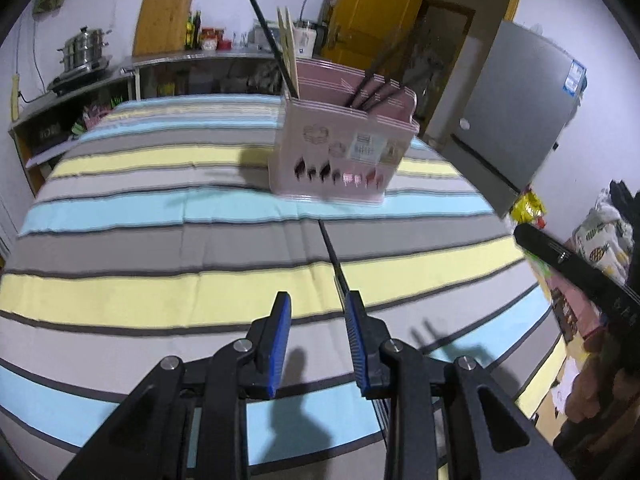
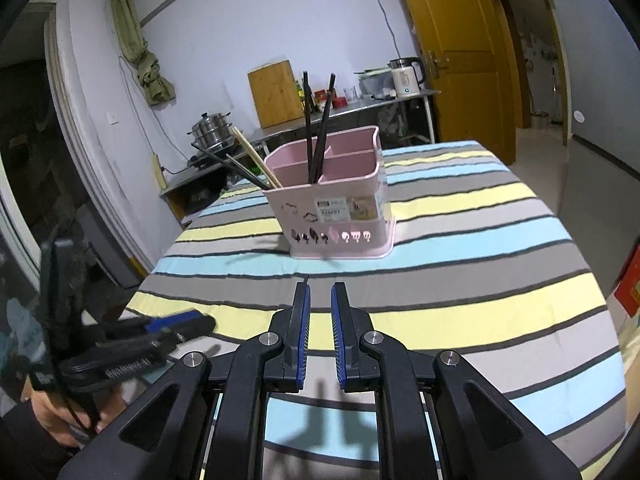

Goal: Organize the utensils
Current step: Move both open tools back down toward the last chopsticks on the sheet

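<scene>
A pink utensil holder [image 1: 340, 148] [image 2: 336, 208] stands on the striped tablecloth [image 1: 160, 240] [image 2: 460, 280], straight ahead of both grippers. Black chopsticks [image 1: 270, 36] [image 2: 316, 136] and a wooden pair [image 1: 289, 40] [image 2: 256, 158] stick out of its compartments. One black chopstick [image 1: 330, 252] lies on the cloth in front of the holder. Its near end is hidden behind the right finger of my left gripper [image 1: 318, 300], which is open with nothing between the pads. My right gripper [image 2: 321, 288] hovers over the cloth with a narrow gap and nothing in it. The left gripper [image 2: 196, 320] shows low on the left.
Behind the table runs a steel counter [image 2: 360, 108] with a steamer pot [image 2: 210, 130], a wooden cutting board [image 2: 276, 94] and a kettle [image 2: 406, 76]. A grey fridge [image 1: 516, 116] and a yellow door [image 2: 460, 52] stand to the right. A hand [image 2: 52, 416] grips the left tool.
</scene>
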Action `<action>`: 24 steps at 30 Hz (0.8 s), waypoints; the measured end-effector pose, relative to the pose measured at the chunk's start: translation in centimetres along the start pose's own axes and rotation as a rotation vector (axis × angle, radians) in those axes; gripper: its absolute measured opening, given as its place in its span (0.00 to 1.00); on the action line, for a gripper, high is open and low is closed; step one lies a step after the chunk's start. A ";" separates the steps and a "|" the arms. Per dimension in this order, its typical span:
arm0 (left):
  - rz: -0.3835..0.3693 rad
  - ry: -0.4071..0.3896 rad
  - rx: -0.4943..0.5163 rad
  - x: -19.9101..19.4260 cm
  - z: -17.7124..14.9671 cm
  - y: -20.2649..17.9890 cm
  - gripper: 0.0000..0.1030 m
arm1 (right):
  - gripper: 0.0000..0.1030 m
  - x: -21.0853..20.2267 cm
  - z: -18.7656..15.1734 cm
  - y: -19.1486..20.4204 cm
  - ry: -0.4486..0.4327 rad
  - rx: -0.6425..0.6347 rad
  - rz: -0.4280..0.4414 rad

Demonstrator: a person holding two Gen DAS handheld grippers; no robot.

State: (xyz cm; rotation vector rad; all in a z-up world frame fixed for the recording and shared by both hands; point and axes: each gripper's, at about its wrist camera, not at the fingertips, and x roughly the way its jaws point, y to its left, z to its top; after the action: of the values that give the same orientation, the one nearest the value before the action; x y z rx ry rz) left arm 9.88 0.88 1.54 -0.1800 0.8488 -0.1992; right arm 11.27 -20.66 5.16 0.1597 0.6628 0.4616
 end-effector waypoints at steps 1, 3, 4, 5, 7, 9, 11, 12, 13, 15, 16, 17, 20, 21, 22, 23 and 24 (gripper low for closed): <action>-0.001 0.014 0.001 0.6 -0.2 -0.1 0.28 | 0.10 0.1 -0.1 -0.2 0.003 0.002 -0.002; -0.003 0.043 0.002 1.7 -0.8 -0.4 0.28 | 0.10 0.3 -0.2 -0.4 0.010 0.007 -0.005; -0.003 0.051 0.002 2.0 -0.9 -0.6 0.28 | 0.10 0.4 -0.3 -0.6 0.013 0.010 -0.007; -0.003 0.062 0.002 2.5 -1.1 -0.7 0.28 | 0.10 0.5 -0.4 -0.7 0.017 0.013 -0.011; -0.001 0.080 0.000 3.3 -1.4 -0.9 0.28 | 0.10 0.7 -0.4 -1.0 0.023 0.020 -0.013; 0.003 0.093 0.002 3.8 -1.7 -1.2 0.28 | 0.10 0.9 -0.6 -1.2 0.029 0.027 -0.015; 0.015 0.104 0.012 4.2 -1.8 -1.5 0.31 | 0.10 1.0 -0.7 -1.4 0.032 0.032 -0.016; 0.016 0.099 0.017 4.3 -1.9 -1.7 0.34 | 0.10 1.0 -0.7 -1.6 0.033 0.035 -0.017; 0.014 0.096 0.020 4.4 -1.9 -1.9 0.38 | 0.10 1.1 -0.7 -1.7 0.034 0.037 -0.018; 0.021 0.094 0.027 4.5 -1.9 -2.2 0.41 | 0.10 1.2 -0.8 -1.9 0.036 0.043 -0.019; 0.026 0.095 0.031 4.6 -2.0 -2.3 0.43 | 0.10 1.2 -0.8 -2.0 0.037 0.046 -0.019; 0.036 0.096 0.037 4.8 -2.1 -2.5 0.44 | 0.10 1.2 -0.8 -2.0 0.037 0.048 -0.018; 0.051 0.092 0.043 4.8 -2.1 -2.7 0.44 | 0.10 1.3 -0.7 -2.0 0.037 0.049 -0.016; 0.049 0.091 0.033 4.8 -2.1 -2.5 0.44 | 0.10 1.3 -0.7 -2.0 0.037 0.048 -0.016; 0.045 0.089 0.024 4.7 -2.2 -2.3 0.44 | 0.10 1.3 -0.7 -1.9 0.036 0.047 -0.016; 0.042 0.087 0.018 4.5 -2.3 -2.1 0.45 | 0.10 1.3 -0.8 -1.9 0.036 0.047 -0.016; 0.045 0.084 0.019 4.5 -2.3 -2.0 0.46 | 0.10 1.3 -0.8 -2.0 0.035 0.049 -0.015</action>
State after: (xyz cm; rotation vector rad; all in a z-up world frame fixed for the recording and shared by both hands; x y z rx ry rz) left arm 10.79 -2.34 -2.73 -0.1351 0.9334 -0.1735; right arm 12.39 -21.83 3.27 0.1926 0.7097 0.4346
